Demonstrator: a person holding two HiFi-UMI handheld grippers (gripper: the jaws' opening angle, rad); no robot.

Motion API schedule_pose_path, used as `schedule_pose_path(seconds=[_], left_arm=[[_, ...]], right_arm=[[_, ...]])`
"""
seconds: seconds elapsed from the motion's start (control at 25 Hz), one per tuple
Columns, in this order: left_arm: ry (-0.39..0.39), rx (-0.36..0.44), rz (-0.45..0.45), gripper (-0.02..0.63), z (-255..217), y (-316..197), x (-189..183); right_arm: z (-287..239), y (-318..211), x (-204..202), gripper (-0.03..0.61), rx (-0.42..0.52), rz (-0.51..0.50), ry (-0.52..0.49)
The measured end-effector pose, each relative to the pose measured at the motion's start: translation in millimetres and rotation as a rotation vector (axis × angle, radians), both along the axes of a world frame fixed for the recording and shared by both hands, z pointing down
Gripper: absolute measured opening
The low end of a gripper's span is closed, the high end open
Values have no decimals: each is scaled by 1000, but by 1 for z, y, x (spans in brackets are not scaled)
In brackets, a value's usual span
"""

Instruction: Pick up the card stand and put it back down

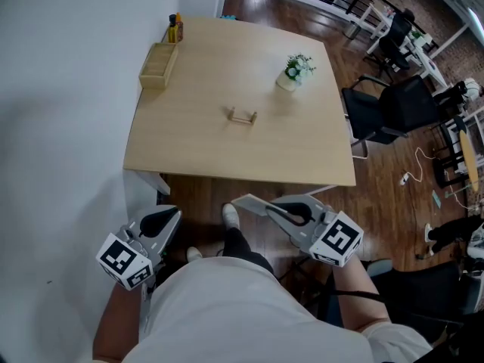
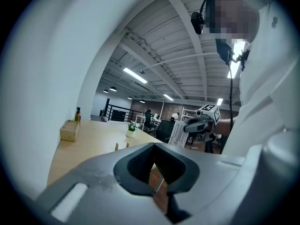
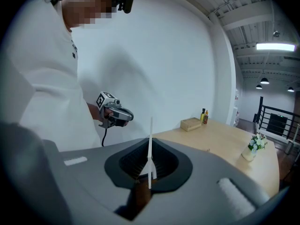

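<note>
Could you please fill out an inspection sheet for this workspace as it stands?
Surface: light wooden table, mostly bare.
Job's things: card stand near the table's middle, untouched.
Clutter: wooden box and bottles at the far left corner; potted plant far right.
Grippers: left gripper and right gripper both shut, empty, short of the table's near edge.
Cables: white cable on the floor at right.
Surroundings: white wall at left, black chair at right.
</note>
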State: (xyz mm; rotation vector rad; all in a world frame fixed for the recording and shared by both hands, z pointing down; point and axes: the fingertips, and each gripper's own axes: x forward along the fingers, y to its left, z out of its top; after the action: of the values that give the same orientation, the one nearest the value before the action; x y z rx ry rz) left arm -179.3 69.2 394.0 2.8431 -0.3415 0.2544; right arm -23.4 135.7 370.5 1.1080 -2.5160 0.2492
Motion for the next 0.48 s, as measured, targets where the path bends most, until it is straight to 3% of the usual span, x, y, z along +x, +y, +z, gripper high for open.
schedule_pose_path(seconds=[0.48], left_arm=[[-23, -28, -3, 3, 1, -1, 20]], right_arm=[[-7, -40, 39, 20, 41, -31, 17]])
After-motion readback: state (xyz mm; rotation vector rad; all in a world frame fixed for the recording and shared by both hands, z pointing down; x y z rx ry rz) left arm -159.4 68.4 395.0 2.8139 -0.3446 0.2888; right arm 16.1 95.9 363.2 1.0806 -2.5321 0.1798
